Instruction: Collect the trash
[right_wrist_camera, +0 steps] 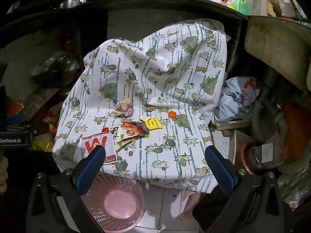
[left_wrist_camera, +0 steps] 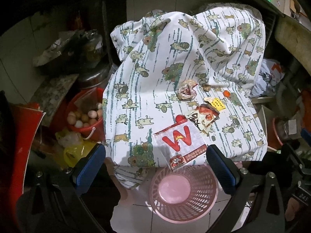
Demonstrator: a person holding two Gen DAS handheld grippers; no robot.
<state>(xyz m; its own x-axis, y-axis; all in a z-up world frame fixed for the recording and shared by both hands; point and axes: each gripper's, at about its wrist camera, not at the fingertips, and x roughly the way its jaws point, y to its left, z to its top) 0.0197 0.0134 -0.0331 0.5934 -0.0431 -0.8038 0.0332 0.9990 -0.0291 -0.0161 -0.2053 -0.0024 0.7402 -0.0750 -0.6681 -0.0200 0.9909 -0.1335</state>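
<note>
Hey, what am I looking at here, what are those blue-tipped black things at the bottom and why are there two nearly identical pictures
There is no robot here. A person holds a hand-held claw in each hand, and each claw carries a wide-angle camera looking forward along its two blue-padded fingers. One picture comes from the left claw, the other from the right claw, so you see the same scene from slightly different spots. Both claws are open and hold nothing.

In front is a surface draped in a cartoon-print cloth. Trash lies on it: a white wrapper with a red W, a torn snack packet, a crumpled wad of paper, a yellow scrap and a small orange cap. Below the front edge, on the floor, stands an empty pink mesh wastebasket, probably meant for the trash.
</note>
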